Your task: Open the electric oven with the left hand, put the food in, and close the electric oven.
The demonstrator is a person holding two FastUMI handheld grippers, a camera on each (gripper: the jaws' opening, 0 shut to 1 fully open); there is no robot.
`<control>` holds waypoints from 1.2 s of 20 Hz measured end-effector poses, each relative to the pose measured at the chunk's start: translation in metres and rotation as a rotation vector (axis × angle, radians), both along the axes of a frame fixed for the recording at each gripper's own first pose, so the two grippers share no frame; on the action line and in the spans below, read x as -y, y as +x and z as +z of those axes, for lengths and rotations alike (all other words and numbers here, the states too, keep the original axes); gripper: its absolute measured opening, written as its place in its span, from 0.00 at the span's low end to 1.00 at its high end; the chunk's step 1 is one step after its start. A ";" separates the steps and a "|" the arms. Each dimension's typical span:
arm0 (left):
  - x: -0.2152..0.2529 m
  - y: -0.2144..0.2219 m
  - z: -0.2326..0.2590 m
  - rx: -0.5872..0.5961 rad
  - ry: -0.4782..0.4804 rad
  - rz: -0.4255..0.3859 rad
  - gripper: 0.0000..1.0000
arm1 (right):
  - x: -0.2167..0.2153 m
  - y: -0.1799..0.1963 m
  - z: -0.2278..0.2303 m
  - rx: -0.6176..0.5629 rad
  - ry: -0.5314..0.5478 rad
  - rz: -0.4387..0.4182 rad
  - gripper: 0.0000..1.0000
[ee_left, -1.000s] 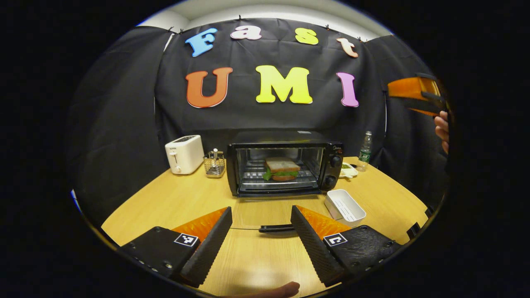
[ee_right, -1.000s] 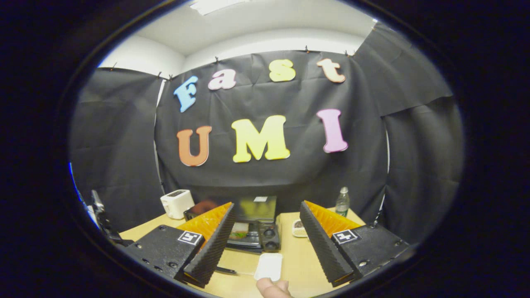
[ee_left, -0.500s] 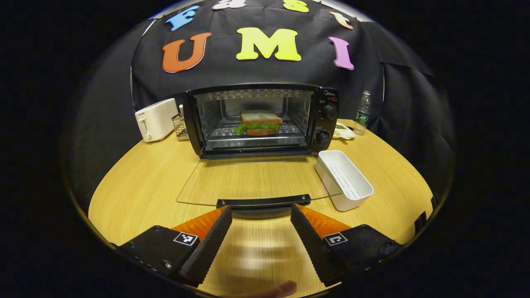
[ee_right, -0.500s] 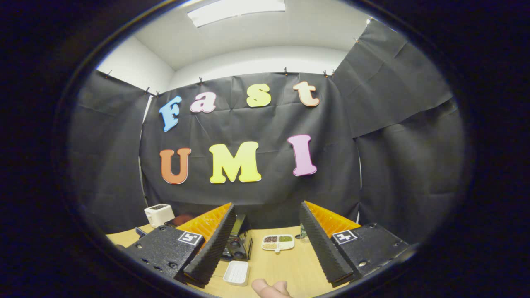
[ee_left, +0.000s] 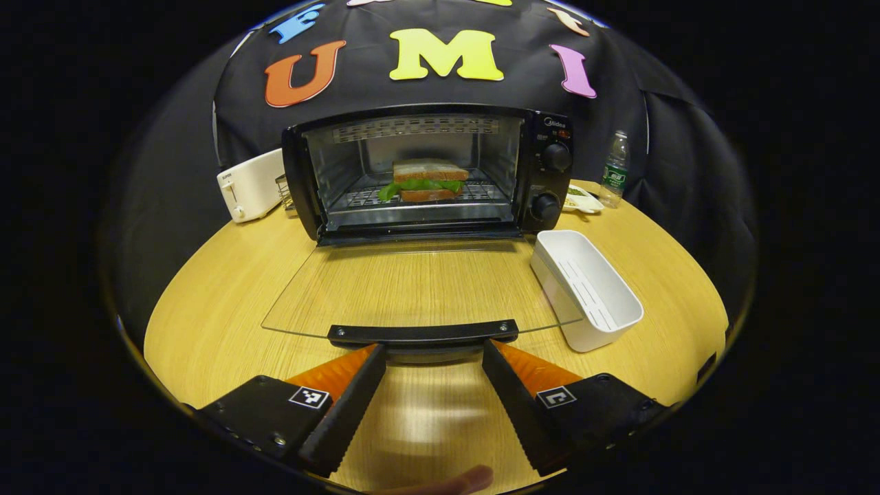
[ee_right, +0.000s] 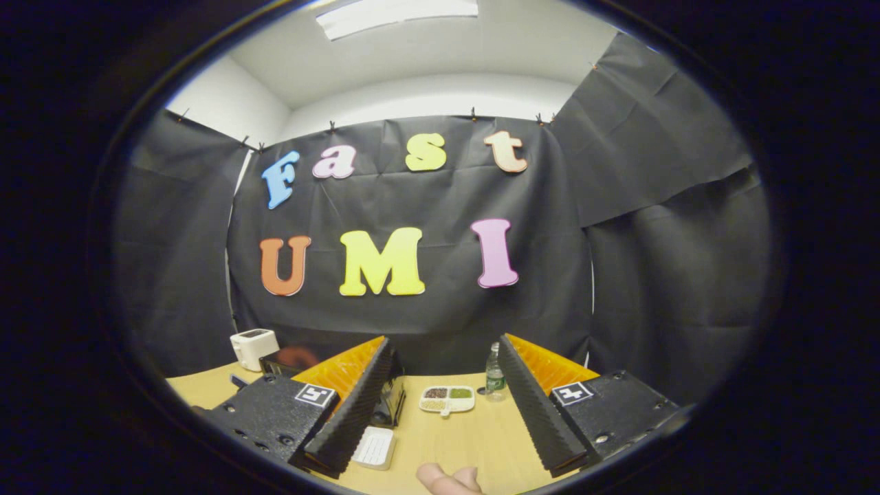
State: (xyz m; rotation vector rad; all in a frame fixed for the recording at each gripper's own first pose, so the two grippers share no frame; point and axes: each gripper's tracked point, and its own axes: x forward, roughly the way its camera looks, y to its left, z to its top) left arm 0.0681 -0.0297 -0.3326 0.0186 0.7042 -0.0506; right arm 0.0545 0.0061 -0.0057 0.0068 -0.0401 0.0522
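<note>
left gripper view: electric oven (ee_left: 430, 172) sits at 12 o'clock on the wood table (ee_left: 206, 302), mouth facing the camera. its glass door (ee_left: 412, 289) lies flat & open, long side going 9 to 3 o'clock, black handle (ee_left: 423, 333) just past the left gripper (ee_left: 430, 357), whose fingers are apart w/ nothing btwn them. sandwich (ee_left: 423, 180) on the rack inside. white tray (ee_left: 584, 289) at 3 o'clock.

right gripper view: right gripper (ee_right: 443, 350) is held up high, fingers apart, holding nothing.

Left tool (ee_left: 430, 392): black screw-studded housings; square coded markers; ridged wedge fingers (ee_left: 344, 412).
</note>
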 end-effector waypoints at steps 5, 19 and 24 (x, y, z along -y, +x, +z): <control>0.001 0.001 0.003 -0.004 -0.010 0.013 0.94 | 0.001 0.006 -0.007 -0.015 0.042 0.013 0.96; 0.002 0.025 0.065 0.171 -0.017 0.043 0.94 | 0.014 0.005 0.002 0.038 0.058 -0.033 0.96; -0.003 0.043 0.096 0.251 0.006 0.047 0.96 | 0.016 0.004 -0.005 0.018 0.070 -0.026 0.99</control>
